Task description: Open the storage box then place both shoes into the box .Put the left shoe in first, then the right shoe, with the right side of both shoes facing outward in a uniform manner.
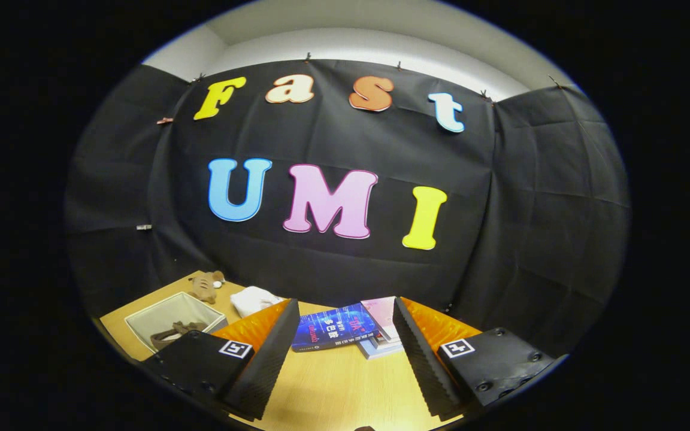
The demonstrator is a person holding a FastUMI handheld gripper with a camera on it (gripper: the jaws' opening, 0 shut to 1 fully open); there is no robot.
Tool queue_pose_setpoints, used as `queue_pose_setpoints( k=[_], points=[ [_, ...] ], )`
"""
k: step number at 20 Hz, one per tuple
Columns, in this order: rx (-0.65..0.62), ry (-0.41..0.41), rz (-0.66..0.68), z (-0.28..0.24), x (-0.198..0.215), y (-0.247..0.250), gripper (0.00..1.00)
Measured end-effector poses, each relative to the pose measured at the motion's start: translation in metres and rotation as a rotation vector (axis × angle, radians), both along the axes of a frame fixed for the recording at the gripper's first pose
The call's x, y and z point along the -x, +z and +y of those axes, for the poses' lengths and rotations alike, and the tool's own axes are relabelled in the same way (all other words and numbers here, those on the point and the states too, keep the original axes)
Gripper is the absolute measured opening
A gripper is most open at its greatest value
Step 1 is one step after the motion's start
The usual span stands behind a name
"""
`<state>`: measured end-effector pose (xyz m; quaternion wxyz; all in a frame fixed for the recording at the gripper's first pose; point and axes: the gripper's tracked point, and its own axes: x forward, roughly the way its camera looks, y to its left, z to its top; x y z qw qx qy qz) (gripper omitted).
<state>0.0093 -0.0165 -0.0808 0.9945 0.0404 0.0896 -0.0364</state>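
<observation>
My claw's [342,353] spread fingers [267,353] look ribbed and matt; worktop [333,389] pale wood-grain, books' [333,326] covers glossy, bin [168,314] cloth.

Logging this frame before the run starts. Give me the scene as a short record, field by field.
gripper: gripper held above the table, fingers spread wide, nothing between them
table: light wooden table
between and beyond fingers: stack of books, a blue one on top
beside one finger: open beige fabric bin with something dark and strappy inside, too small to identify
further back: small brown plush toy; white cloth
shoes: cannot confirm
task progress: no step visibly begun
</observation>
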Motion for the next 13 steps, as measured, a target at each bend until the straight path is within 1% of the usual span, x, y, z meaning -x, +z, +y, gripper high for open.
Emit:
queue_pose_setpoints(
  k=[2,7,10,13],
  points=[
    [-0.028,-0.029,0.009,-0.015,0.001,-0.005,0.98],
    [-0.004,-0.068,0.023,-0.044,-0.002,-0.013,0.98],
    [0.008,-0.076,0.025,-0.05,-0.004,-0.015,0.98],
    [-0.003,-0.067,0.033,-0.045,-0.006,-0.018,0.98]
  ],
)
